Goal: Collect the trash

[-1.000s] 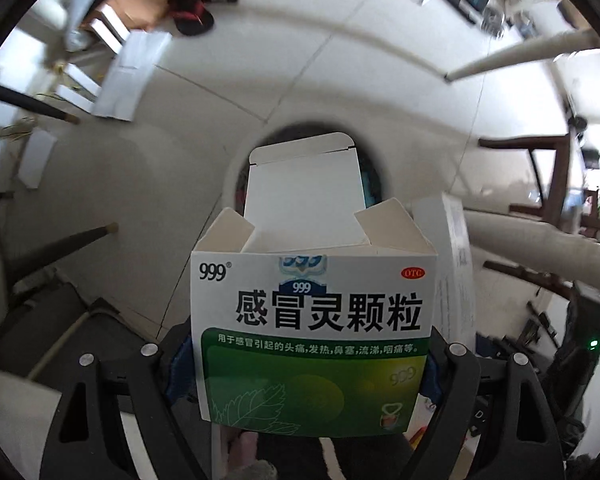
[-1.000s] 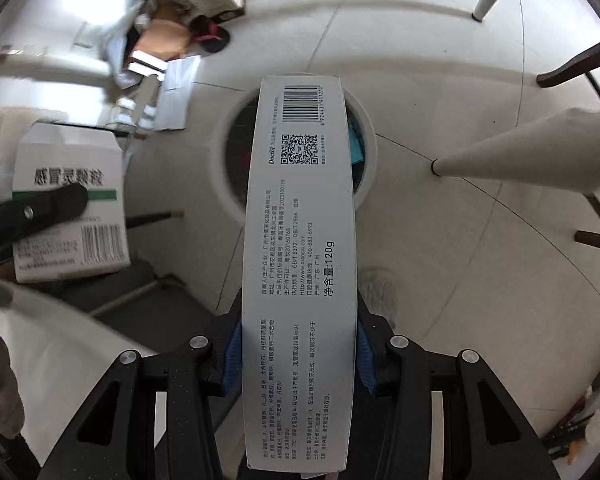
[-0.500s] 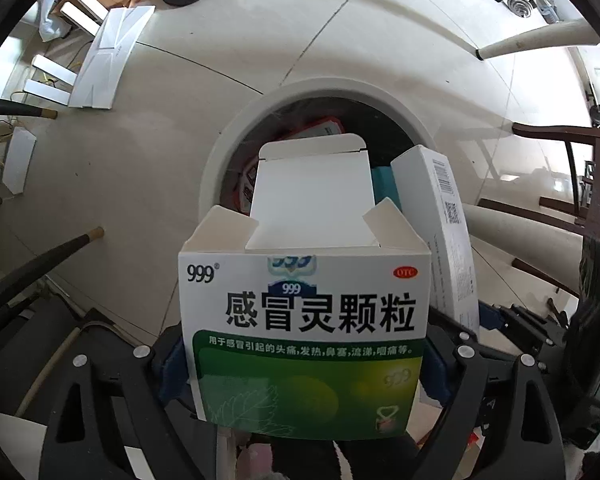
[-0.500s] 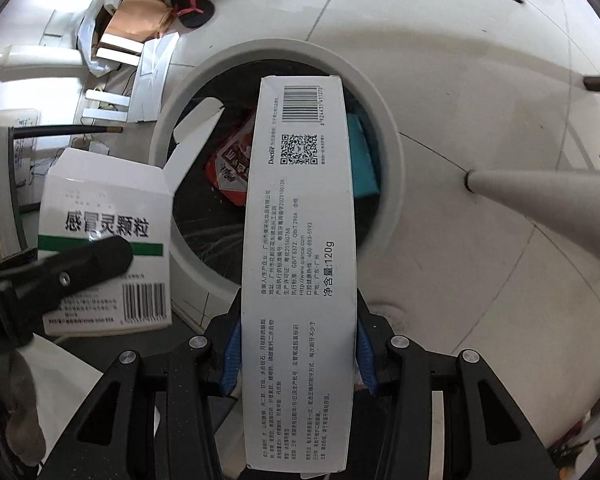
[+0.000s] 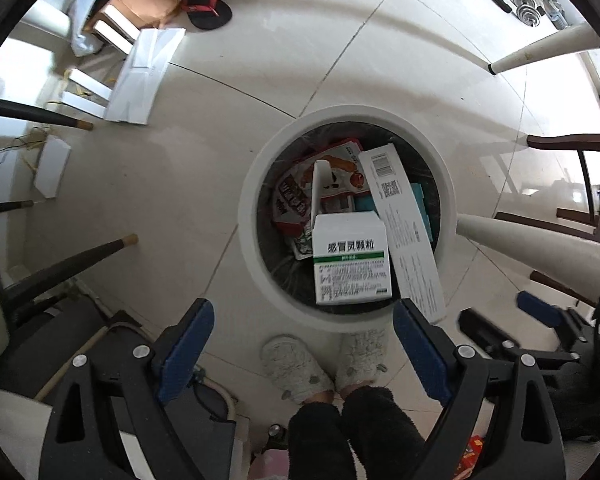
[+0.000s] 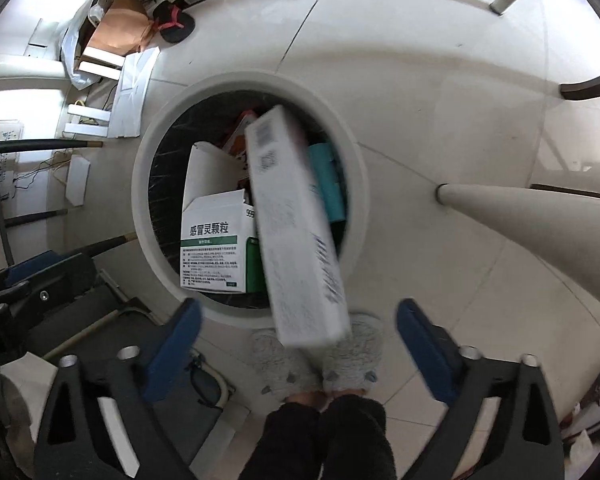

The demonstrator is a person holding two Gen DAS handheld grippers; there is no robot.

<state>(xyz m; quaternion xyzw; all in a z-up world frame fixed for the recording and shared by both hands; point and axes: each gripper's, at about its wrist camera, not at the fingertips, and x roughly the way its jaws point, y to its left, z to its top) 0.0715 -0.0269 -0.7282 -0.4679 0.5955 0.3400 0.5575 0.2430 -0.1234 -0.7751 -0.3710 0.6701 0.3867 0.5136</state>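
A round white trash bin (image 5: 284,300) with a black liner stands on the floor below both grippers; it also shows in the right wrist view (image 6: 148,184). The white and green medicine box (image 5: 350,260) lies inside it, flap open, also seen in the right wrist view (image 6: 214,252). The long white box (image 6: 296,232) is in mid-air, blurred, over the bin's near rim; in the left wrist view it (image 5: 404,232) leans over the bin. My left gripper (image 5: 302,348) is open and empty. My right gripper (image 6: 300,344) is open and empty.
Red snack wrappers (image 5: 296,196) and a teal box (image 6: 328,184) lie in the bin. The person's fluffy slippers (image 5: 320,364) stand at the bin's near side. White table legs (image 6: 520,204), dark chair legs (image 5: 68,264) and flattened cardboard (image 5: 140,76) surround it.
Both grippers have opened. The medicine box has dropped from the left gripper into the bin. The long white box has left the right gripper and is falling toward the bin.
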